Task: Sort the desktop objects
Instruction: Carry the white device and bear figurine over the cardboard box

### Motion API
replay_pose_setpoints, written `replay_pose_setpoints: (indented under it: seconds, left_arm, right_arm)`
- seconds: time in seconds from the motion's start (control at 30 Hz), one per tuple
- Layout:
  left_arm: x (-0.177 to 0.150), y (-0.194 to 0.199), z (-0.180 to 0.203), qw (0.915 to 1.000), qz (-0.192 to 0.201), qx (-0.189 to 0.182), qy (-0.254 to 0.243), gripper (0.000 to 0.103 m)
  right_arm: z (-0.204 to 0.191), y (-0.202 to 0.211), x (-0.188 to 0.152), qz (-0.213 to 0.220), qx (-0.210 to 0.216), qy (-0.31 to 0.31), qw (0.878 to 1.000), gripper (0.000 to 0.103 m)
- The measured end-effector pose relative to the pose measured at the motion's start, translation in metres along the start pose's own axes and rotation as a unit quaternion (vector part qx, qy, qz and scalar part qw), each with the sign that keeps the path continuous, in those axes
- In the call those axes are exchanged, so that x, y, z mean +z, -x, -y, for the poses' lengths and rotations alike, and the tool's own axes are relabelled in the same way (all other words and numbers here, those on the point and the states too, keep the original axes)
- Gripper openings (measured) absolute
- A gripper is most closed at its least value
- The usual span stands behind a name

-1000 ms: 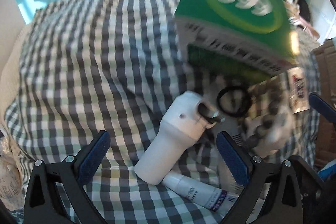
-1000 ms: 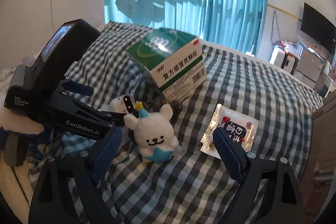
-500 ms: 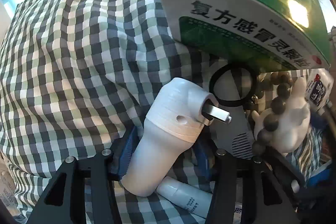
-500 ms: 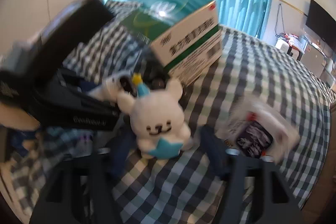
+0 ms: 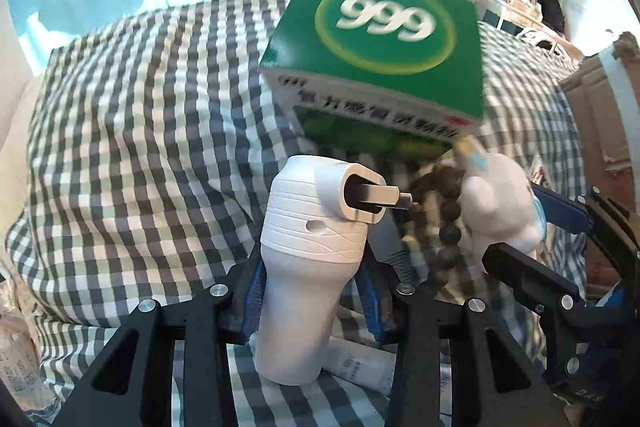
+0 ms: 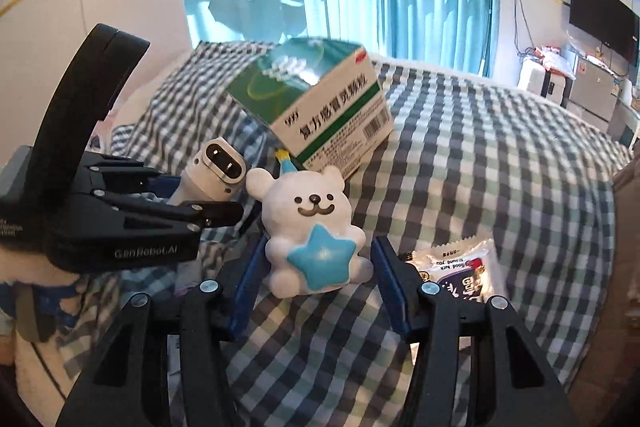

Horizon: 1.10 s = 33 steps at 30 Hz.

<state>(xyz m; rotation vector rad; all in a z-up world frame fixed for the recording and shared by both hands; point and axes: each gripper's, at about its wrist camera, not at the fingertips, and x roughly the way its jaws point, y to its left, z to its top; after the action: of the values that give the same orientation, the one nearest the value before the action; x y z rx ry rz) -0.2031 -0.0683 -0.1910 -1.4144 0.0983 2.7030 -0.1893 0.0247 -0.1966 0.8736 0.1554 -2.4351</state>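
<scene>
My left gripper is shut on a white plug-shaped charger and holds it upright above the checked cloth; it also shows in the right wrist view. My right gripper is shut on a white bear figurine with a blue star, also in the left wrist view. A green 999 medicine box stands tilted behind both. A dark bead bracelet lies between charger and bear.
A snack packet lies on the checked cloth right of my right gripper. A white tube lies under the charger. A cardboard box stands at the right edge. Blue curtains hang behind.
Both grippers closed: the left on the charger, the right on the bear. The charger has been lifted upright off the cloth.
</scene>
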Motion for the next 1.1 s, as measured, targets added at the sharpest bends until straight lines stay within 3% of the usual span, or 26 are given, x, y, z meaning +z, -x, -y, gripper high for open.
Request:
replay_pose_setpoints:
  seconds: [0.3,0.4,0.53,0.77,0.9,1.1]
  left_arm:
    - [-0.011,0.062,0.002,0.9964,0.075,-0.027,0.030,0.041]
    - [-0.001,0.062,-0.023,0.9938,0.102,-0.038,0.021,0.041]
    - [-0.010,0.100,-0.042,0.9904,0.132,-0.037,0.019,0.041]
    - [-0.002,0.167,-0.045,0.9780,0.202,-0.036,0.037,0.041]
    - [0.011,0.195,-0.019,0.9689,0.242,-0.033,0.042,0.042]
    - [0.011,0.228,-0.020,0.9501,0.292,-0.076,0.079,0.042]
  right_arm:
    - [-0.003,0.036,0.017,0.036,0.009,-0.006,0.999,0.053]
    - [-0.005,0.048,0.027,0.052,0.004,-0.002,0.999,0.053]
    - [-0.016,0.074,0.030,0.081,-0.006,0.002,0.997,0.053]
    - [-0.020,0.128,0.043,0.136,-0.023,0.001,0.990,0.053]
    - [-0.025,0.161,0.049,0.172,-0.028,0.004,0.985,0.053]
    - [-0.032,0.207,0.053,0.215,-0.041,0.016,0.976,0.053]
